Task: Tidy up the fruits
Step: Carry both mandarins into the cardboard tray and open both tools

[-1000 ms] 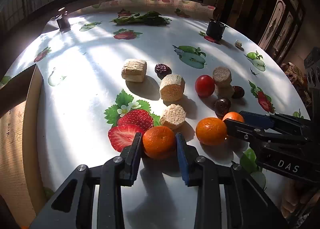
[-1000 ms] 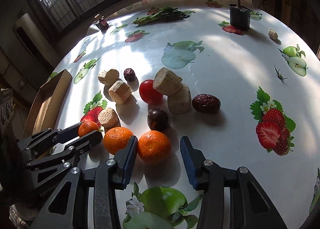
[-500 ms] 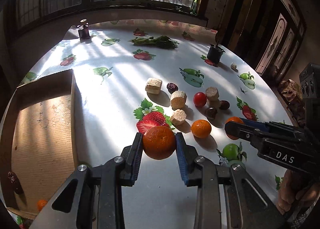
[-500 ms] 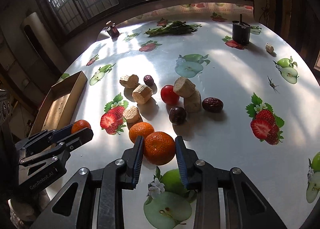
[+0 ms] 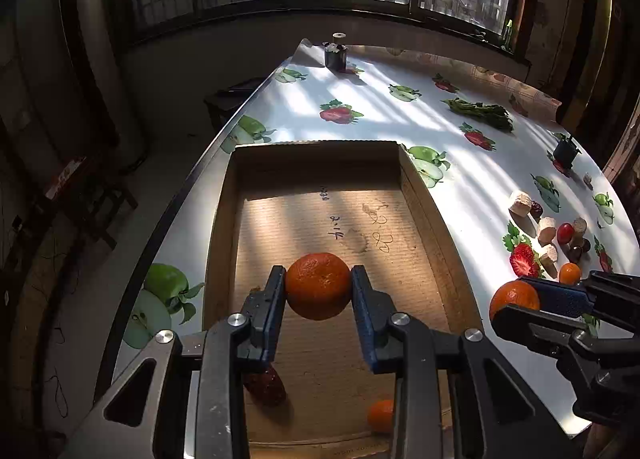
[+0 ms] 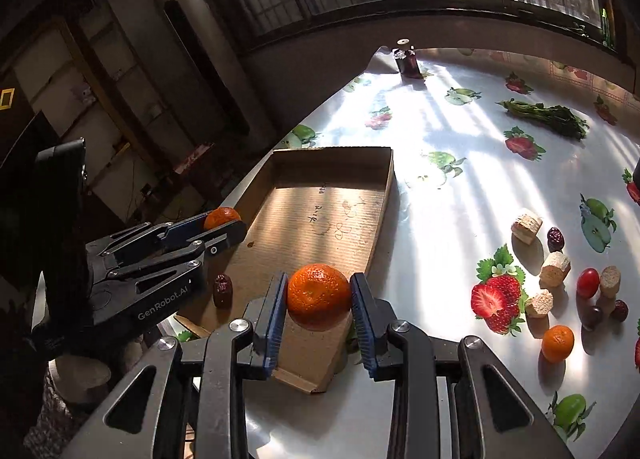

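My left gripper (image 5: 319, 291) is shut on a mandarin (image 5: 319, 285) and holds it above the open cardboard box (image 5: 424, 195). My right gripper (image 6: 319, 297) is shut on a second mandarin (image 6: 319, 295) above the box's near corner (image 6: 320, 383). In the box lie a dark date (image 5: 266, 385) and a small mandarin (image 5: 380, 415). The right gripper with its mandarin (image 5: 514, 297) shows at the right of the left wrist view. One mandarin (image 6: 557, 343) is left on the table beside the other fruits.
On the fruit-print tablecloth (image 6: 460, 179) right of the box lie a red tomato (image 6: 588, 282), dark dates (image 6: 555, 239), several beige chunks (image 6: 526, 222) and a dark plum (image 6: 592, 317). Green stalks (image 6: 548, 119) and a small jar (image 6: 407, 59) stand far back.
Both grippers have lifted their mandarins off the table and swung left, from the fruit pile to over the cardboard box.
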A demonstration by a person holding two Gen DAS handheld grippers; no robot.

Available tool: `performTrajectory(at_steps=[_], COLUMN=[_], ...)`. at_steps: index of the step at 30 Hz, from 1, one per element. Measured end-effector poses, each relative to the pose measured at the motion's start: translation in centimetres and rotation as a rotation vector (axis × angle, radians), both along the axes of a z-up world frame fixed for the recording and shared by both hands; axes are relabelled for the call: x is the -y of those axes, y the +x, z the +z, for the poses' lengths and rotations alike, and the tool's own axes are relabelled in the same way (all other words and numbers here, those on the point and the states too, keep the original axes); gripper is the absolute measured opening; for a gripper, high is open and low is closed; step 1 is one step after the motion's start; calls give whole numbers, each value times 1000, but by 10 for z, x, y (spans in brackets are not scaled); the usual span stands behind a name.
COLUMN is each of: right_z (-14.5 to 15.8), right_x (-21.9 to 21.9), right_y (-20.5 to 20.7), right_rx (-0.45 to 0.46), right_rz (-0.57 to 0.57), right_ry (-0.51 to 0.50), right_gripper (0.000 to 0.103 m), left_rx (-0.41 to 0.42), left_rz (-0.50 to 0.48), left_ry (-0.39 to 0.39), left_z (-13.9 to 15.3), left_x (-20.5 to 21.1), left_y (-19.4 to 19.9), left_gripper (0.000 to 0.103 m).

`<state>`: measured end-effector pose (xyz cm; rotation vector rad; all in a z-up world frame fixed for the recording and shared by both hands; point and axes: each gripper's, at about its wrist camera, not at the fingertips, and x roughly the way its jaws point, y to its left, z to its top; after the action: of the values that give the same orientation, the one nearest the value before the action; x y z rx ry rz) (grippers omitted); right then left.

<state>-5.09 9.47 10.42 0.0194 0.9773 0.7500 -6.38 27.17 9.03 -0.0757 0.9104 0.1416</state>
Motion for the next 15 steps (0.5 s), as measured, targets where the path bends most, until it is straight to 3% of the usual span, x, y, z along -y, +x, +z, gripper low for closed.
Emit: performTrajectory(at_steps=[8, 15], right_z=[-66, -77], right_x=[-71, -87], right_y=[3, -1], right_rx=[-43, -2], right_rz=[74, 96], right_ry=[-154, -218], right_gripper=[35, 36], left_rx=[-133, -112], left_rz=[68, 75], left_ry=[-80, -86], left_z=[-63, -63], left_x=[-36, -37], left_y=[14, 9], left_gripper=[32, 33])
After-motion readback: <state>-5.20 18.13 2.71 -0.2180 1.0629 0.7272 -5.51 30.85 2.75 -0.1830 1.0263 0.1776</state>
